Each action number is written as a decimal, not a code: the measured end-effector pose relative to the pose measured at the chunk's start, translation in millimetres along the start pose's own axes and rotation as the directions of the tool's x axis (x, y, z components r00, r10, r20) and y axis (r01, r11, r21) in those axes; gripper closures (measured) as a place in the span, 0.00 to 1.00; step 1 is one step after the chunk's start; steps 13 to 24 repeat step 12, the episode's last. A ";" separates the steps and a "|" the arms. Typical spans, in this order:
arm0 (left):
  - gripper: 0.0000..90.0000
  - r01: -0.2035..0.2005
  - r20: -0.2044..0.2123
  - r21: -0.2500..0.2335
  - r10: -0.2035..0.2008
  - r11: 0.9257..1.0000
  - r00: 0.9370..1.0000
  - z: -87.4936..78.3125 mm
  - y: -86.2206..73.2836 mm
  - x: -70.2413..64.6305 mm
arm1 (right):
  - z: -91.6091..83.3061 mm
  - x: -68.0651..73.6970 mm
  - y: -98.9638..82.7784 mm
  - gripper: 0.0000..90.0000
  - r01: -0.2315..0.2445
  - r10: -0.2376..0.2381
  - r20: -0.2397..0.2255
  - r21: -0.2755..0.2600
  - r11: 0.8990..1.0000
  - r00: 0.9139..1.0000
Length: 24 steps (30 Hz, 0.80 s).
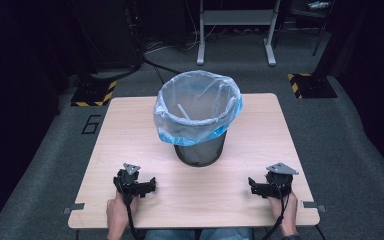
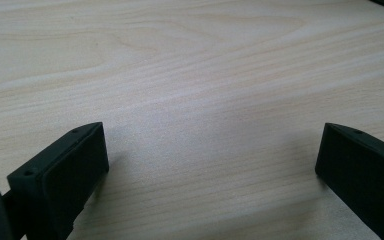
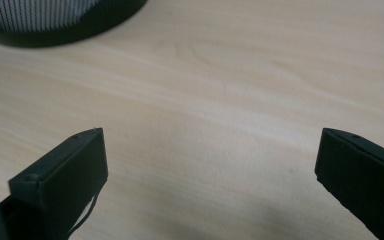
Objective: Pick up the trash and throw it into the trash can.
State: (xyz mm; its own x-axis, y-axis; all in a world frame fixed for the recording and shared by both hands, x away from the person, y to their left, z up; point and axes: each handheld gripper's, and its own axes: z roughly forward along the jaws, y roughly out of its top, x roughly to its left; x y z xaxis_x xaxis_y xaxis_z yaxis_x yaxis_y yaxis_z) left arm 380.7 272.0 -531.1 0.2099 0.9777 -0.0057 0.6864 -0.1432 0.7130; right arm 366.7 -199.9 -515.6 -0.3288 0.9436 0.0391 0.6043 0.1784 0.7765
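Bag looking fully fitted: clear blue-edged liner (image 1: 198,107) over black mesh bin (image 1: 200,150). Left gripper (image 1: 150,186), right gripper (image 1: 253,186) wide apart, empty, on pale wooden counter (image 1: 130,130).

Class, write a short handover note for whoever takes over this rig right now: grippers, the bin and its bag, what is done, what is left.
Left gripper: open, holding nothing, low over the table near its front edge.
Right gripper: open, holding nothing, likewise at the front.
Mesh bin: upright mid-table, clear of both grippers.
Plastic bag: lining the bin, folded over its rim.
Done: no handling visible.
Left: probably reaching in for the bag.
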 end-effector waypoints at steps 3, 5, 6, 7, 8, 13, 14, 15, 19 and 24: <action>0.00 0.000 0.002 -0.001 0.000 1.000 1.000 0.2 0.1 -0.1 | 3.7 -5.5 -8.4 0.00 -0.011 0.011 -0.003 0.015 1.000 1.000; 0.00 -0.001 0.001 -0.001 0.001 1.000 1.000 0.2 0.1 -0.2 | 5.5 -8.1 -11.2 0.00 -0.012 0.013 -0.013 0.046 0.999 1.000; 0.00 -0.001 0.002 -0.001 0.001 1.000 1.000 0.2 0.1 -0.2 | 5.2 -7.7 -11.6 0.00 0.004 -0.004 -0.005 0.049 0.999 1.000; 0.00 -0.006 0.001 0.002 0.006 1.000 1.000 0.1 0.3 0.2 | 4.6 -6.5 -11.7 0.00 0.018 -0.018 0.002 0.040 0.999 1.000; 0.00 -0.006 0.001 0.002 0.006 1.000 1.000 0.1 0.3 0.3 | 5.0 -5.3 -11.7 0.00 0.038 -0.038 -0.006 0.045 0.998 0.999; 0.00 -0.006 0.002 0.004 0.006 1.000 1.000 0.3 0.5 0.4 | 8.6 -0.8 -11.1 0.00 0.080 -0.079 -0.015 0.087 0.993 0.997; 0.00 -0.006 0.002 0.004 0.006 1.000 1.000 0.3 0.5 0.4 | 8.6 -0.8 -11.1 0.00 0.080 -0.079 -0.015 0.087 0.993 0.997; 0.00 -0.006 0.002 0.004 0.006 1.000 1.000 0.3 0.5 0.4 | 8.6 -0.8 -11.1 0.00 0.080 -0.079 -0.015 0.087 0.993 0.997; 0.00 -0.006 0.002 0.004 0.006 1.000 1.000 0.3 0.5 0.4 | 8.6 -0.8 -11.1 0.00 0.080 -0.079 -0.015 0.087 0.993 0.997; 0.00 -0.006 0.002 0.004 0.006 1.000 1.000 0.3 0.5 0.4 | 8.6 -0.8 -11.1 0.00 0.080 -0.079 -0.015 0.087 0.993 0.997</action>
